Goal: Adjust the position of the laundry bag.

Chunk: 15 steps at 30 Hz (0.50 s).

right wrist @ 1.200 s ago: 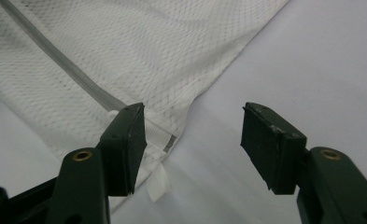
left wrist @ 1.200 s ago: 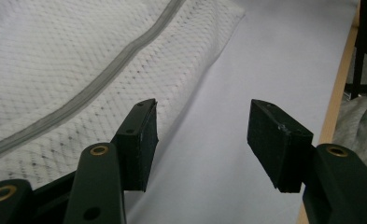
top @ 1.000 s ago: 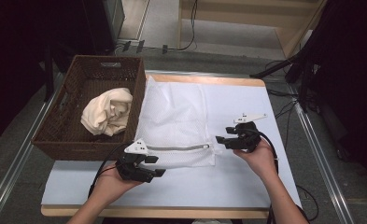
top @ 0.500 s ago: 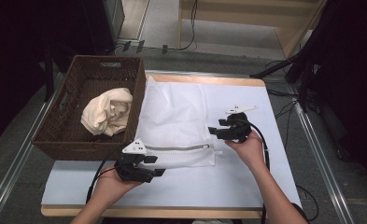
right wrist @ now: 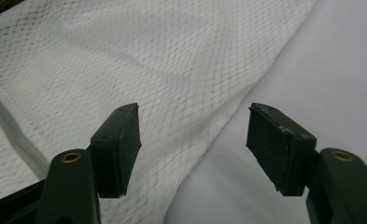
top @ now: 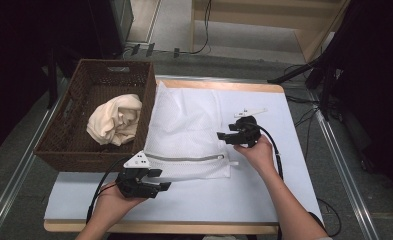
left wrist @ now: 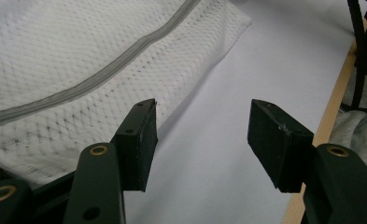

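A white mesh laundry bag [top: 186,132] lies flat on the table, its grey zipper [top: 184,158] running along the near edge. My left gripper [top: 160,184] rests open just below the bag's near left corner; the left gripper view shows the mesh bag [left wrist: 69,79] and zipper [left wrist: 92,79] ahead of its spread jaws. My right gripper [top: 223,137] hovers open at the bag's right edge, and the right gripper view has the bag's mesh edge [right wrist: 172,84] running between its jaws. Nothing is held by either one.
A brown wicker basket [top: 59,145] stands at the left with a cream cloth [top: 115,119] bundled inside. A white sheet [top: 264,190] covers the table, whose wooden edge [top: 159,228] runs along the front. Dark stands and cables [top: 304,75] sit beyond the right side.
My right gripper has moved left and away from me to the bag's right edge. The left gripper has stayed in place.
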Available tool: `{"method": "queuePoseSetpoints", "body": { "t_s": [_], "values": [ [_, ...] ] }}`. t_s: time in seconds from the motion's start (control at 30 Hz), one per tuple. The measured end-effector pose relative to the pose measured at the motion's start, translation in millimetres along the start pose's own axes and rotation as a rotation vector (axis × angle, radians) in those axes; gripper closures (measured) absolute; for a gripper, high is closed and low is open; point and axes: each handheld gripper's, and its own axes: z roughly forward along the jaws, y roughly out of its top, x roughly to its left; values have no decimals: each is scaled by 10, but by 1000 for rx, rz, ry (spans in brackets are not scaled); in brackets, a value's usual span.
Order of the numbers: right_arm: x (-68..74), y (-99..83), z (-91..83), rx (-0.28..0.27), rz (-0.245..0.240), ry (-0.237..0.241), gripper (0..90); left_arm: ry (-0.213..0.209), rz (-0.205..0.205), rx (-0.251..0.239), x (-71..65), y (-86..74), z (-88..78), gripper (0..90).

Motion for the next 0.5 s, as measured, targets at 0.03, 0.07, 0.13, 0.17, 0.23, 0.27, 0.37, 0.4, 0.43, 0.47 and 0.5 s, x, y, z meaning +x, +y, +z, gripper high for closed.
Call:
{"method": "queuePoseSetpoints", "body": {
  "t_s": [0.03, 0.07, 0.13, 0.17, 0.23, 0.27, 0.37, 0.4, 0.43, 0.47, 0.5],
  "values": [
    [-11, 10, 27, 3, -3, 2, 356, 3, -1, -1, 4, -9, -15, 429],
    [-15, 15, 52, 4, -5, 6, 350, 9, -5, 0, 5, -21, -35, 430],
    [-11, 19, 95, 5, 3, 19, 350, 3, -14, -6, 14, -41, -63, 429],
    [-2, 21, 116, 11, 1, 20, 350, 5, -16, -5, 17, -48, -79, 428],
    [16, 25, 153, 20, -16, 10, 347, 16, -19, -8, 23, -72, -112, 429],
    [26, 29, 171, 25, -19, 6, 347, 21, -22, -9, 26, -81, -123, 429],
    [37, 51, 246, 22, -19, -6, 395, 32, -30, -9, 30, -98, -151, 428],
    [43, 55, 270, 12, -22, -12, 403, 27, -30, -17, 36, -105, -161, 428],
    [52, 58, 295, 14, -17, -15, 414, 19, -37, -22, 43, -107, -176, 425],
    [56, 58, 322, 23, -20, -24, 419, 14, -44, -31, 48, -110, -190, 424],
    [61, 49, 349, 36, -23, -29, 422, 12, -45, -37, 59, -115, -204, 424]
  ]
}}
